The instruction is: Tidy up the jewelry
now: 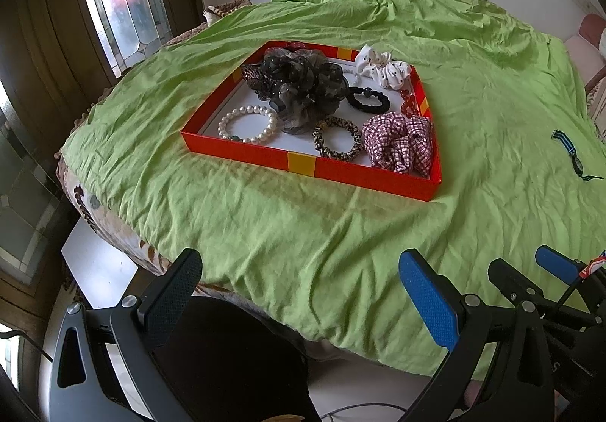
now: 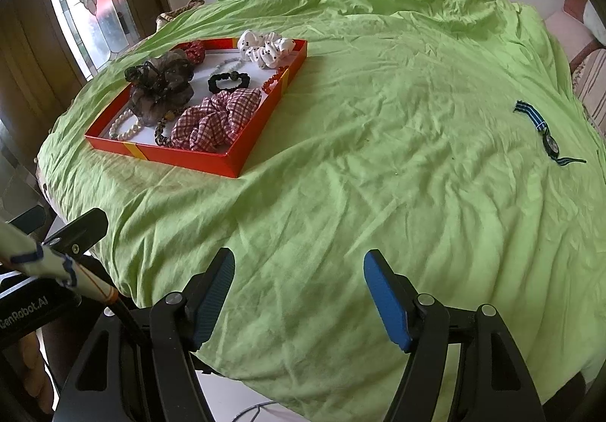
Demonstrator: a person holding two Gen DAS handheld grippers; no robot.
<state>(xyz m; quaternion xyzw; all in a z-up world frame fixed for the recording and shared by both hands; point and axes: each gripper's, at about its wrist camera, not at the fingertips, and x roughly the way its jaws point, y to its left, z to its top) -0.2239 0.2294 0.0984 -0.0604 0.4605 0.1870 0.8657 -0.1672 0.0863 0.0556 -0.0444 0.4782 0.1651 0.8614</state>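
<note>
Watch well right of tray on bed: light, floppy strap, hard slippery case, best pinched at strap; both tools spread, empty.

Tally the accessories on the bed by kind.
Fabric scrunchies: 4
Slim hair ties: 2
Bead bracelets: 2
Watch: 1, outside the tray
Total: 9

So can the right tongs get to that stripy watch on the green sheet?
Probably yes. The right tongs are open and empty, and the watch lies alone on the green sheet, far from the red box. Only bare sheet lies between.
</note>
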